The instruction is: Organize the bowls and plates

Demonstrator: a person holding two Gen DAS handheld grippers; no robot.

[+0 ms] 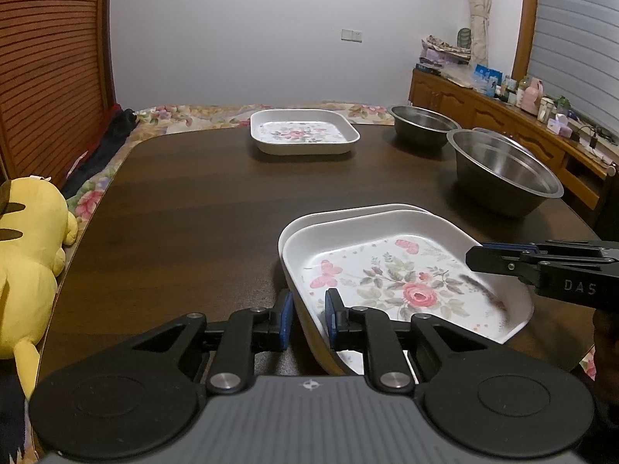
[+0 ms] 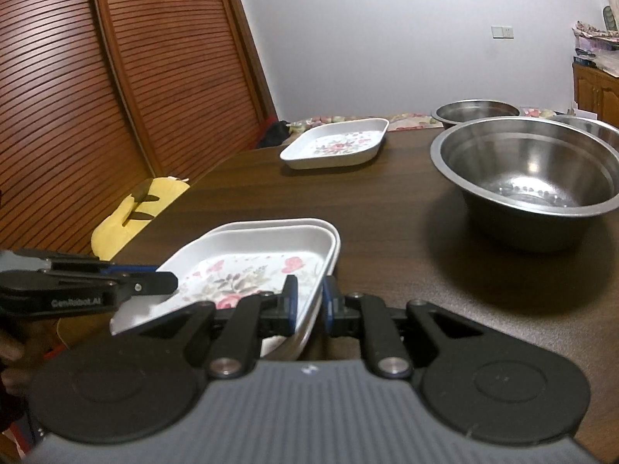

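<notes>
In the left wrist view, the left gripper (image 1: pixel 307 319) is nearly closed, its blue-padded fingers (image 1: pixel 286 319) pinching the near left wall of the top floral plate (image 1: pixel 402 282), one inside the rim and one outside. That plate sits nested, slightly tilted, in a second white plate (image 1: pixel 288 234) of the same shape, whose rim shows just behind and to the left; both lie near the front of the dark wooden surface (image 1: pixel 201 212). The right gripper (image 1: pixel 479 257) reaches in from the right edge and clamps the plate's right rim, its jaws narrowly set. A third floral plate (image 1: pixel 303 131) rests alone at the far side of the surface, well apart. Two steel bowls stand to the right, the far bowl (image 1: pixel 419 121) behind the near bowl (image 1: pixel 503 172). A yellow plush toy (image 1: pixel 27 255) lies off the surface's left edge. In the right wrist view, the right gripper (image 2: pixel 309 303) grips the right-hand wall of the nested plates (image 2: pixel 251 266), fingers close together on either side of it, while the left gripper (image 2: pixel 170 282) holds the opposite rim from the left. The lone plate (image 2: pixel 334 143) lies farther back, and the large near bowl (image 2: pixel 528 170) stands to the right.
</notes>
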